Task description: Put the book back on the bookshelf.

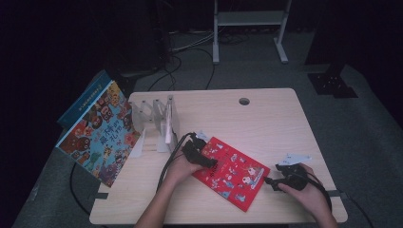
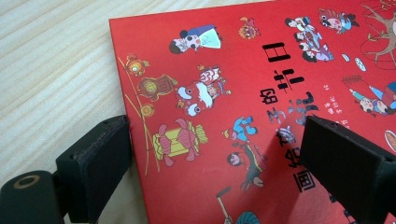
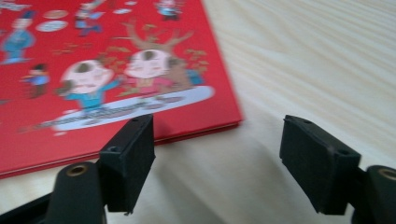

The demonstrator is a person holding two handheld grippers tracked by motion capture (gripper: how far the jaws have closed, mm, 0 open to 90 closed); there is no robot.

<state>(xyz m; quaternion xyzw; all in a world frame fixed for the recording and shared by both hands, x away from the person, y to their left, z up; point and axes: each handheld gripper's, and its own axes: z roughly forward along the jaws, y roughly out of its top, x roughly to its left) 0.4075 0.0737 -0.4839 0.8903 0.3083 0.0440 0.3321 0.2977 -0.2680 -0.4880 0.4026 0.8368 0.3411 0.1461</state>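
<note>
A red picture book (image 1: pixel 232 172) lies flat on the wooden table (image 1: pixel 266 123), turned at an angle. My left gripper (image 1: pixel 203 159) rests at the book's upper left end. Seen from the left gripper view, the book (image 2: pixel 243 93) spans the gap of my left gripper (image 2: pixel 217 140): one jaw stands at its left edge over the table, the other over the cover, wide apart. My right gripper (image 1: pixel 273 181) sits just off the book's right corner. The right gripper view has that corner (image 3: pixel 140 60) ahead of my open right gripper (image 3: pixel 217 158), with bare wood between the jaws.
A clear-divider book rack (image 1: pixel 161 121) stands at the table's back left. A large colourful picture book (image 1: pixel 97 133) leans off the left edge with a blue book (image 1: pixel 83 97) behind it. A cable hole (image 1: pixel 244 101) is at the back. A white frame (image 1: pixel 249 19) stands on the floor beyond.
</note>
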